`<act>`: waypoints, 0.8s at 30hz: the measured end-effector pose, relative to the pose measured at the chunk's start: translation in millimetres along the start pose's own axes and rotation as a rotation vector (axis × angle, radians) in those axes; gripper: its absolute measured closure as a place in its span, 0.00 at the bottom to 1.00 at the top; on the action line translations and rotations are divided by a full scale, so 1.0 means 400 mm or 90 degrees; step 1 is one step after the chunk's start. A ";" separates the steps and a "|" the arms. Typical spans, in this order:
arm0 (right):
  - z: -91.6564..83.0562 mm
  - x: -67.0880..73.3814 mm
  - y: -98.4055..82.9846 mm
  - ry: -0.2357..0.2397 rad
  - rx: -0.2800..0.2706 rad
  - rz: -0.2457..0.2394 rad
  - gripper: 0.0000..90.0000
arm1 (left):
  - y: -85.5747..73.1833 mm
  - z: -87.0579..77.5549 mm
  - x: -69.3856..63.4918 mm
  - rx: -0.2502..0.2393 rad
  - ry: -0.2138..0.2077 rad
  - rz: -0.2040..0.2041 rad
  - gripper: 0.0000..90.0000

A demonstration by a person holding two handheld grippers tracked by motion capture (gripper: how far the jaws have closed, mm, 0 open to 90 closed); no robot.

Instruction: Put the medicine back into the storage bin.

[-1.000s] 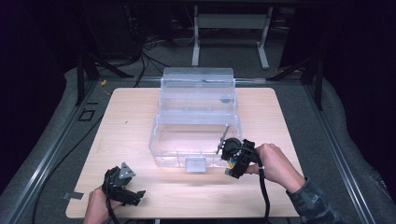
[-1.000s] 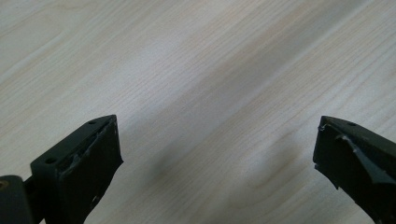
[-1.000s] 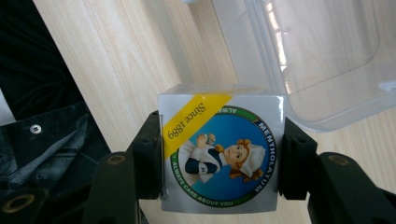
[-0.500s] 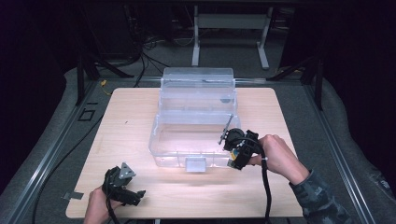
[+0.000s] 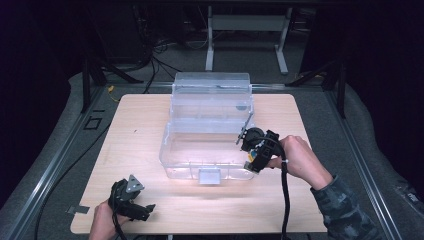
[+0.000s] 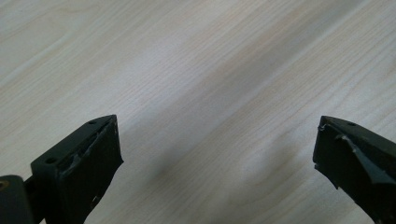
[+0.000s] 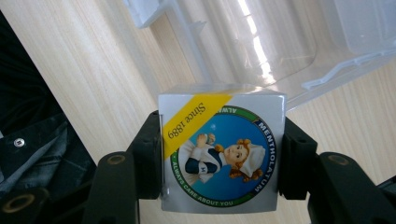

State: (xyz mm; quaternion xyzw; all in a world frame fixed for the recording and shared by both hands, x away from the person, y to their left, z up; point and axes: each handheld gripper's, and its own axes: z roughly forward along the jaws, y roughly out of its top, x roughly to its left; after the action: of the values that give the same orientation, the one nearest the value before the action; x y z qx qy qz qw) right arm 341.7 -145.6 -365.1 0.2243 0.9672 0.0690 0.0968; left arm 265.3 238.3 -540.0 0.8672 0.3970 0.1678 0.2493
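- Now my right gripper (image 5: 248, 150) has come up a little from where it was a second ago, and it sits higher beside the right front corner of the clear plastic storage box (image 5: 210, 130). Earlier it was lower, near the front wall of the box.
- I judge this as the lift before putting the thing inside: the carton is off the counter (image 5: 150, 125) and on its way toward the open box.
- In the right gripper view the small Mentholatum carton (image 7: 222, 154) stands between my two black jaws. Each jaw presses on one side wall of the carton, so the jaws are pinching it at about half of their spread, and the printed face with the yellow stripe looks at the camera.
- The carton sits square in the grip, not tilted that I can see, and its top edge reaches above the jaw tips.
- Behind the carton I see the transparent rim of the box, so the carton is just beside the box and not yet over its inside, as far as I can tell.
- My left gripper (image 5: 131, 197) rests at the near left corner of the counter, well apart from the box. In the left gripper view its jaws are spread wide with nothing between them, above bare wood.
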 end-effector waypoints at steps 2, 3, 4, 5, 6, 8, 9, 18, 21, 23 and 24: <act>-0.006 -0.004 0.005 0.001 -0.002 0.002 0.51 | 0.000 -0.007 0.001 -0.013 0.001 0.000 0.01; -0.009 -0.005 0.007 0.000 -0.001 0.004 0.51 | 0.001 -0.008 0.002 -0.013 0.001 0.002 0.01; -0.011 -0.007 0.011 0.000 0.003 0.004 0.51 | 0.002 -0.008 0.001 -0.011 0.002 0.003 0.01; -0.012 -0.009 0.013 -0.005 0.002 0.003 0.51 | 0.004 -0.007 0.000 -0.009 0.002 0.007 0.01; -0.015 -0.012 0.016 -0.006 0.003 0.003 0.51 | 0.007 -0.005 -0.001 -0.009 0.007 0.011 0.01; -0.018 -0.025 0.025 -0.007 0.003 0.005 0.51 | 0.010 -0.007 -0.006 -0.010 0.006 0.013 0.01; -0.018 -0.025 0.025 -0.007 0.003 0.005 0.51 | 0.011 -0.007 -0.008 -0.012 0.005 0.012 0.01; -0.006 -0.075 0.050 0.002 -0.004 0.015 0.51 | -0.003 -0.003 -0.005 -0.007 0.004 0.002 0.02; 0.007 -0.092 0.061 0.008 -0.005 0.023 0.51 | -0.003 -0.006 -0.007 -0.009 0.006 0.005 0.02; 0.015 -0.100 0.069 0.010 -0.003 0.028 0.51 | -0.006 -0.007 -0.009 -0.008 0.005 0.004 0.02; 0.018 -0.104 0.074 0.012 -0.001 0.029 0.51 | -0.008 -0.007 -0.009 -0.008 0.006 0.007 0.02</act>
State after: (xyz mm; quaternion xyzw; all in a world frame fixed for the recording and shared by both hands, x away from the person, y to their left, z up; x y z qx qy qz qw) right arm 392.2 -137.3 -360.2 0.2456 0.9626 0.0741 0.0866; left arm 259.8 238.1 -539.7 0.8670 0.3924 0.1758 0.2519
